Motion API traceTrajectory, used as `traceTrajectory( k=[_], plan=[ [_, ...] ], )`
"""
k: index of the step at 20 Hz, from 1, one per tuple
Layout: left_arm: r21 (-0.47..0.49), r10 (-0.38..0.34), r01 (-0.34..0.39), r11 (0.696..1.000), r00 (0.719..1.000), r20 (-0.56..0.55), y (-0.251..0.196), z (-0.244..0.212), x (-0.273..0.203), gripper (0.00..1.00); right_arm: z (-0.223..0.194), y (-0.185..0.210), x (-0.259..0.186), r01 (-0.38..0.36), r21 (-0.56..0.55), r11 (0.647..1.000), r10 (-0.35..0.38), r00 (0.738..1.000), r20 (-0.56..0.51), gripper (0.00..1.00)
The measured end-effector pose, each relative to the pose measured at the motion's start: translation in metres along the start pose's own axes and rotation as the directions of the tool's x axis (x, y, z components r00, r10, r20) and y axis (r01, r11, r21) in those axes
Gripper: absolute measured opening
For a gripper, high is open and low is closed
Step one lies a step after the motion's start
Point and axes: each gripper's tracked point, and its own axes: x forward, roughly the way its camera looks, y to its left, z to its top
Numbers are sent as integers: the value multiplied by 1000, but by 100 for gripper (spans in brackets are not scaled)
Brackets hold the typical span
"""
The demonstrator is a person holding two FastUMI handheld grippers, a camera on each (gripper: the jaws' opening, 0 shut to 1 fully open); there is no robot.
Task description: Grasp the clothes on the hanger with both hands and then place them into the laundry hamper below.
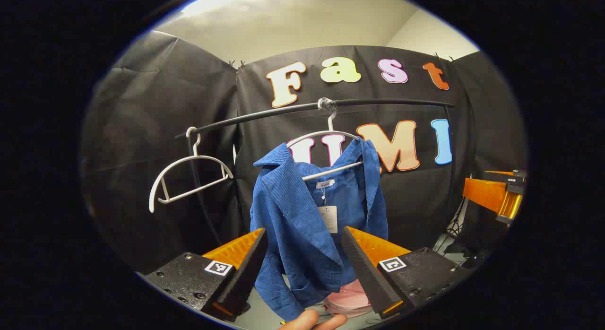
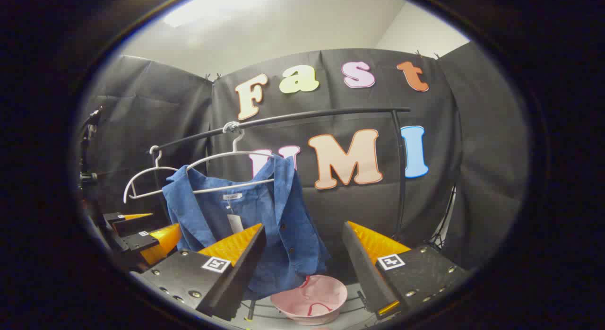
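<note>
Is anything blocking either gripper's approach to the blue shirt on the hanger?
Nothing visible. The blue shirt hangs in open air ahead of the open left gripper and open right gripper. The empty hanger hangs off to the side.

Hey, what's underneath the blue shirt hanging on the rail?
Below the blue shirt sits a pink hamper with pale pink cloth inside. The shirt's hem covers the hamper's far left rim, and the floor under it is hidden.
</note>
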Motion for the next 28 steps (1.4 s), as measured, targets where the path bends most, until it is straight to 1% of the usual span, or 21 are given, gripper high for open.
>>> traceTrajectory(
  k=[1,2,3,4,5,6,8,9,10,13,14,15,16,17,18,19,20,23,24,25,28],
  plan=[
    [-11,-2,2,1000,1000,1,-1,2,0,100,-2,3,1,-7,3,1000,7,1000,-11,96],
    [-27,-7,7,1000,1000,-6,-3,0,-2,97,-7,6,0,-17,13,1000,17,999,-28,96],
    [-42,-11,10,999,1000,-7,-4,0,-3,97,-10,8,-1,-27,29,999,29,999,-39,96],
    [-49,-11,11,999,1000,0,-4,1,-3,100,-11,8,-3,-33,42,999,35,998,-43,99],
    [-48,-4,4,999,1000,4,-3,1,-2,97,-14,6,-3,-30,49,998,33,998,-46,98],
    [-44,1,-2,999,1000,-6,-2,-4,-2,100,-17,4,-4,-26,50,998,28,998,-51,96],
    [-36,6,-7,999,999,-34,-2,-13,-4,100,-23,5,-5,-28,56,998,32,997,-66,98],
    [-34,6,-7,999,999,-33,-2,-13,-4,97,-25,7,-4,-34,59,998,39,997,-73,98],
    [-28,7,-8,1000,999,-31,-2,-13,-3,97,-27,7,-3,-37,60,997,42,996,-78,98],
    [-21,5,-5,1000,1000,-29,-5,-11,-2,97,-29,11,-1,-46,65,997,51,995,-84,98],
    [-24,4,-5,1000,1000,-25,-5,-11,-1,100,-29,12,1,-48,61,997,53,995,-86,98],
    [-28,1,-2,1000,1000,-21,-7,-9,0,100,-29,11,3,-51,52,997,55,995,-86,96],
    [-30,2,-2,1000,1000,-17,-7,-10,2,97,-29,11,6,-50,45,998,54,995,-85,96],
    [-28,5,-6,1000,1000,-14,-7,-10,4,97,-29,11,8,-52,42,998,55,995,-86,96],
    [-26,16,-17,1000,1000,-11,-5,-9,8,100,-30,11,12,-54,41,998,57,994,-89,98],
    [-26,26,-26,999,1000,-13,-3,-9,13,96,-29,11,17,-56,43,998,59,995,-85,98],
    [-29,36,-37,999,999,-21,-2,-11,18,100,-28,12,20,-58,45,997,61,995,-82,98],
    [-43,60,-61,997,998,-24,2,-10,28,100,-20,14,35,-71,46,996,74,995,-63,98],
    [-43,68,-69,997,997,-20,4,-10,30,100,-17,16,41,-77,39,996,79,995,-54,99],
    [-42,73,-73,996,997,-20,4,-11,33,97,-14,18,48,-84,31,996,85,995,-43,98],
    [-40,72,-74,996,997,-30,3,-15,39,97,-16,25,69,-107,18,994,107,994,-33,98]
  ],
)
